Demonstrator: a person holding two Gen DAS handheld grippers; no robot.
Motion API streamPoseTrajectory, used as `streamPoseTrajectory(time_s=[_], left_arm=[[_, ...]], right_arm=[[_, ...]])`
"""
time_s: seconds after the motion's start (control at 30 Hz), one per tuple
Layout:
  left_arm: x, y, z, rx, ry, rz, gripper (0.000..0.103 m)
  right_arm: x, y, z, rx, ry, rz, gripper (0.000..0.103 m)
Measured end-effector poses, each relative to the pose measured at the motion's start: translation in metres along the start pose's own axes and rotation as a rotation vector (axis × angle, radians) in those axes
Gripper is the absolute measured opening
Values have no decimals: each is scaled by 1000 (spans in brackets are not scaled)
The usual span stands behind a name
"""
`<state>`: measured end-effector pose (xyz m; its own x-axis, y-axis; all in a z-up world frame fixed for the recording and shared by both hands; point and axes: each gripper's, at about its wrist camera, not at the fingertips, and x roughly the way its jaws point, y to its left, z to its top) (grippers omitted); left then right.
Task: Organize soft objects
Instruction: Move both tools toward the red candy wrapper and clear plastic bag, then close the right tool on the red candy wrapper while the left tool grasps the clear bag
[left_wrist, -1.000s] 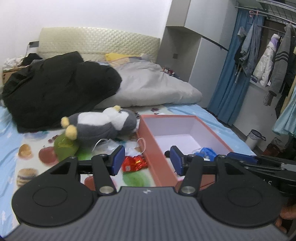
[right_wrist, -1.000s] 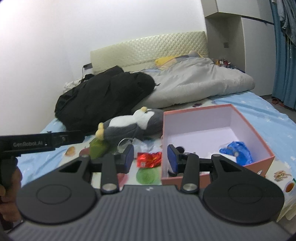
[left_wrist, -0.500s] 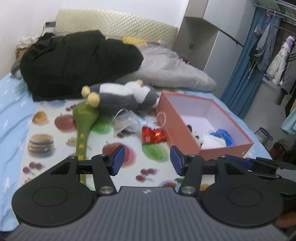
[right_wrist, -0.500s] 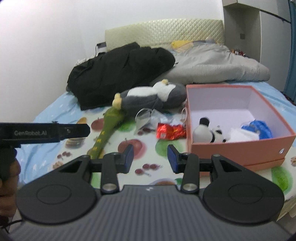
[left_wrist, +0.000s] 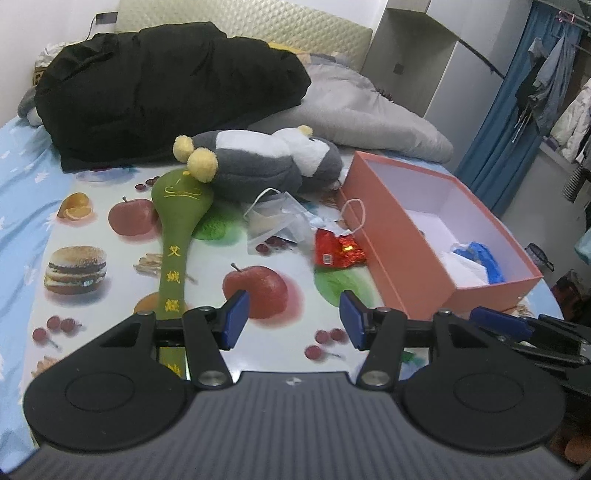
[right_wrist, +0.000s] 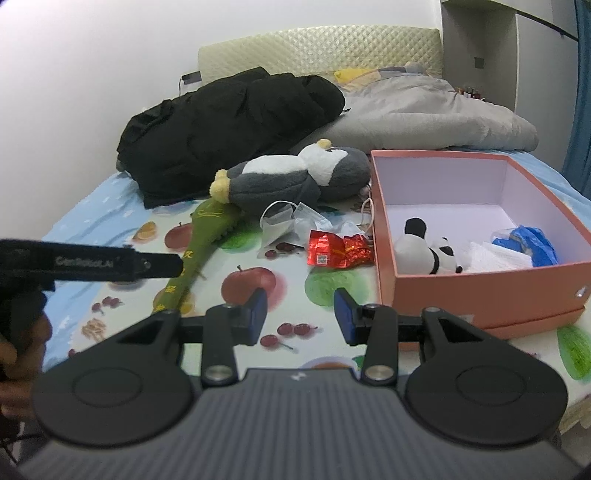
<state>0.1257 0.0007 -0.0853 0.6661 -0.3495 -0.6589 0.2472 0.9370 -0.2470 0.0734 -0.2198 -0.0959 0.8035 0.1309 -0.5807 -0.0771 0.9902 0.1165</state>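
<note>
Left gripper: in the left wrist view the jaws are seen standing apart with nothing between them, above the fruit-printed sheet. Beyond them, a green padded mallet is laid lengthwise, its head touching the feet of a grey and white plush penguin. Crumpled face masks and a red foil packet are found just beside the near wall of the orange box. White tissue and a blue bag are seen inside the box. A black coat is piled behind.

Right gripper: in the right wrist view the jaws are likewise held parted and empty, short of the red packet. A small plush panda is already lodged in the box, against its near wall. The left tool is visible at the left edge.

The step in hand is judged to be an approach; no item is yet gripped. The next move is judged to call for one gripper to be lowered over a loose soft item, most likely the mallet or the penguin, and closed on it before transfer to the box.
</note>
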Motion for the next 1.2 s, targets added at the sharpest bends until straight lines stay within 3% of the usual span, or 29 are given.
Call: streamPoseTrajectory(time_s=[0.47,0.57,0.63,0.87,1.2], left_arm=[[86,44,33,-59,15,41,66],[106,52,38,-74,16,34,67],[121,56,42,-86,19,29,68],[167,63,56,-129,31,-16,71],[224,68,76,-243,33,-95,76]], right_arm=[[80,18,11,-59,29,29,43],[100,18,11,-71,34,13,56],[113,17,12,-80,35,11,57],[162,12,19,-90,41,2,58],[224,9,19,-156,71,-82,57]])
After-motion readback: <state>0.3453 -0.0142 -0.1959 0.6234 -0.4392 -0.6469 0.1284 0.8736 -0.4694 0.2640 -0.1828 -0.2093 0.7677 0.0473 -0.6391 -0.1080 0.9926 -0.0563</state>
